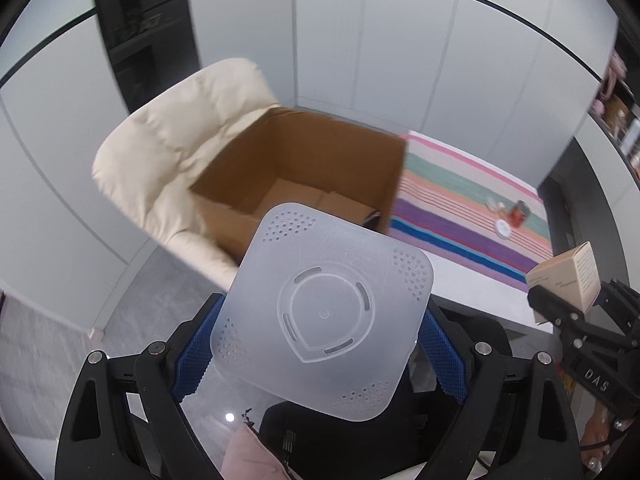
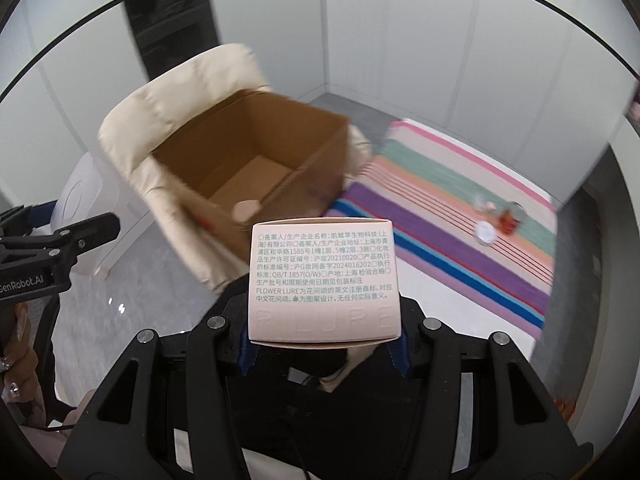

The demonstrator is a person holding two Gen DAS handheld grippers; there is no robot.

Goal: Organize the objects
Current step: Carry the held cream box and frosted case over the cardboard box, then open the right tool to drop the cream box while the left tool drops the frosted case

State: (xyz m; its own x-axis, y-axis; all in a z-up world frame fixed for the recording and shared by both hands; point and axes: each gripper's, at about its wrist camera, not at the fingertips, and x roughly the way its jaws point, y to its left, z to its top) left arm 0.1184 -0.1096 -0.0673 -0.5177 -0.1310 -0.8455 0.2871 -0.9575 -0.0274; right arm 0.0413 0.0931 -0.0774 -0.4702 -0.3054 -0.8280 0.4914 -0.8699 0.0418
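Jaws gripping: left gripper (image 1: 320, 354) holds translucent lid (image 1: 324, 316), right gripper (image 2: 322, 350) holds pink carton (image 2: 323, 280). Cardboard box (image 2: 256, 160) mid-frame nearly empty; small items (image 2: 496, 220) remain on striped cloth (image 2: 440, 216), right.

The pink carton (image 2: 324, 280) carries printed Chinese text with "FLOWER LURE" and embossed "LURE". The left gripper (image 2: 60, 236) body reads "GenRobot.AI"; the right gripper (image 1: 568, 300) body reads "DAS".

You get bright, even indoor light with soft shadows. Motion blur smears the cardboard box (image 2: 256, 160), cream chair (image 1: 176, 136) and striped cloth (image 1: 472, 200) far off, while near items stay sharp. Fisheye distortion bends the wall lines, and the corners go black.
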